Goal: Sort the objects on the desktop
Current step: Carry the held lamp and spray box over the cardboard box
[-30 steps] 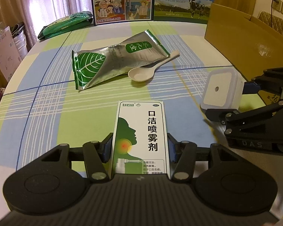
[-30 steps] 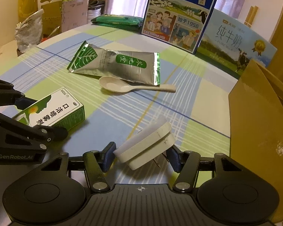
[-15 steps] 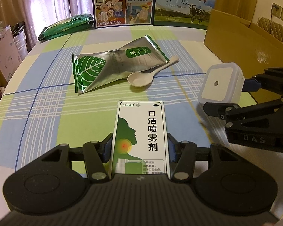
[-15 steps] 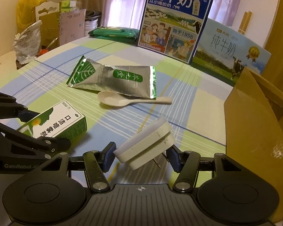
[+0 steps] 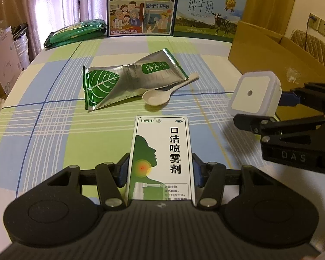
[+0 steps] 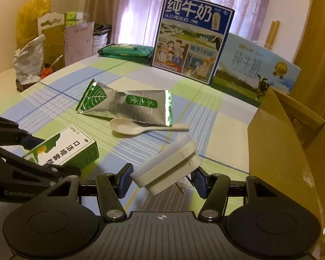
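The left gripper (image 5: 160, 169) clamps the white-and-green spray box (image 5: 161, 158) by its long sides, label up, which keeps the carton level and easy to carry. The right gripper (image 6: 161, 178) pinches a white plug-in night light (image 6: 168, 164) across its body, tilted, prongs pointing down and clear of the checked tablecloth (image 6: 205, 112). Both loads appear lifted off the cloth. Just right of the night light stands an open cardboard box (image 6: 277, 140), probably the sorting bin, so the right load looks nearest its drop. A silver tea pouch (image 5: 127, 82) and a pale spoon (image 5: 162, 94), touching each other, lie farther out, not yet sorted.
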`<state>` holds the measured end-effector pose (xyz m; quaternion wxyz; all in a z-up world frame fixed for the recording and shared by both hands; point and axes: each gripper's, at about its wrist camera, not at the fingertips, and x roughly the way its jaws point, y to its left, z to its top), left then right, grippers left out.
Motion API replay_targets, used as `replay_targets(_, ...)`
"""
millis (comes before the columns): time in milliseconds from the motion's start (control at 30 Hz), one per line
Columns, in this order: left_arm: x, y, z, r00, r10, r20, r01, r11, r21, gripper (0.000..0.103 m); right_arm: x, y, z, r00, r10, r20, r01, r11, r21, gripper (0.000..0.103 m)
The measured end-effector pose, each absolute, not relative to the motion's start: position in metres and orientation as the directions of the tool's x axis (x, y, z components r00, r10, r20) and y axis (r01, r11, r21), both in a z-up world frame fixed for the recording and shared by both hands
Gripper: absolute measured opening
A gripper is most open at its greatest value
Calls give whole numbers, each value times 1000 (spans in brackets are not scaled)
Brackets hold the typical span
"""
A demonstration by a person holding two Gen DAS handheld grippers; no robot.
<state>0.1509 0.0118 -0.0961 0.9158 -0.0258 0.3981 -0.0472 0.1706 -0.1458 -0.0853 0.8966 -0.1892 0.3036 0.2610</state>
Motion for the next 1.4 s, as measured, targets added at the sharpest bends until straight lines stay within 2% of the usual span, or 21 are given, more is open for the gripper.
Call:
replay_targets(1033, 89, -13, -24, 738, -82, -670, 70, 997, -44, 50, 98, -200, -41, 749, 357, -559, -486, 869, -96, 56)
replay_targets(1400, 101, -58, 21, 770, -146, -621, 153, 987, -43, 50, 122, -250, 29, 801, 344, -490, -398, 917, -7, 56)
